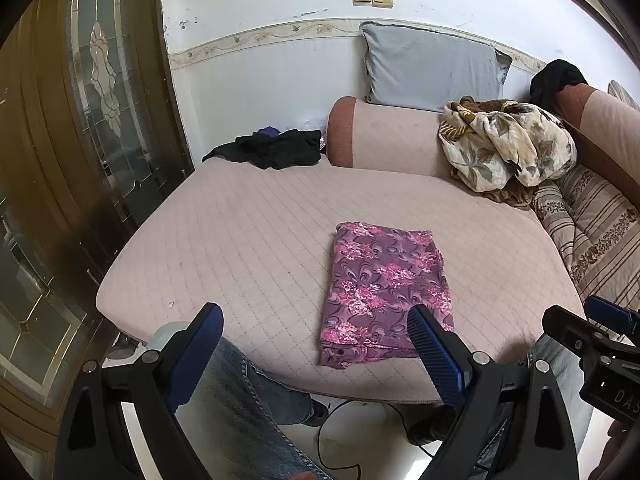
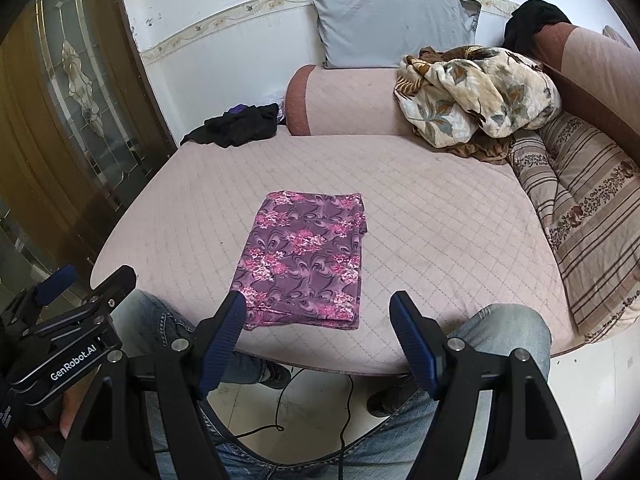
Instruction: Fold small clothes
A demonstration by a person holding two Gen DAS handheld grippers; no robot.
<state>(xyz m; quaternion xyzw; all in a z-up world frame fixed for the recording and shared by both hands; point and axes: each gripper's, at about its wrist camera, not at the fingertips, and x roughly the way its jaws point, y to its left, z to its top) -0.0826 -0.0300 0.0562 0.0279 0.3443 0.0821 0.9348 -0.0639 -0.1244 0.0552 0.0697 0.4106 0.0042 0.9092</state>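
Folded purple floral cloth (image 1: 386,294) (image 2: 306,270)
Lies flat as a neat rectangle on the pink quilted cushion (image 1: 240,240) (image 2: 440,220), near its front edge, long side running front to back.

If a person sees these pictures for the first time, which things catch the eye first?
First, the purple floral cloth, folded flat near the front edge of the pink quilted cushion. Next, the crumpled beige floral bundle at the back right and the black clothes at the back left. Both tongs, left and right, hang open and empty.
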